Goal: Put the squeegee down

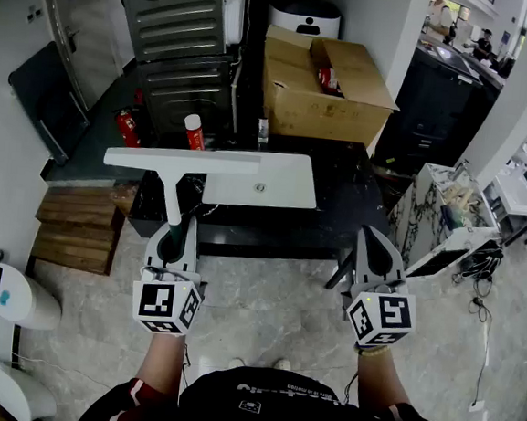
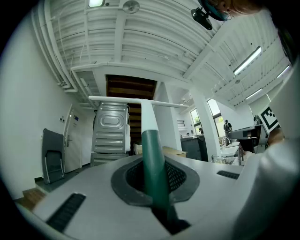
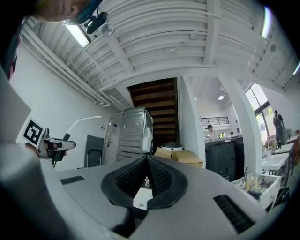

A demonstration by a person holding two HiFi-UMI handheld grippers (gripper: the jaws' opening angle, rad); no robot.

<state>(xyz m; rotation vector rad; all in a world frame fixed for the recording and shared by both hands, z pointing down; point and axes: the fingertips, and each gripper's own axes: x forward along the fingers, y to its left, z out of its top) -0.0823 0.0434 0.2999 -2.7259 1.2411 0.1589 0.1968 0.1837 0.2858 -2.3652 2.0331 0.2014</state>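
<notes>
An open cardboard box (image 1: 324, 91) is seen beyond the dark table (image 1: 271, 226), its flaps spread; a red item (image 1: 327, 78) lies inside, too small to be identified. To the right, an open-topped marble-patterned cabinet (image 1: 428, 219) is filled with mixed items that cannot be made out.

The squeegee (image 1: 175, 181) is held in the air over the table's near left edge, its green handle (image 2: 153, 159) clamped between the jaws of the left gripper (image 1: 175, 241) and its white blade (image 1: 181, 161) lying crosswise at the far end. In the head view the blade overlaps the left end of a white board (image 1: 280, 181) that lies flat on the table; whether the two touch cannot be told. The right gripper (image 1: 376, 256) is held just off the table's near right corner; its jaws are closed together, pad tips meeting, with nothing between them.

A red can with a white cap (image 1: 194, 132) stands upright just beyond the blade. A red fire extinguisher (image 1: 128, 128) lies further left on a dark mat, in front of a ribbed metal appliance (image 1: 174, 23). Wooden planks (image 1: 79, 227) are stacked on the floor left of the table, and a white bin (image 1: 18, 296) stands nearer the person.
</notes>
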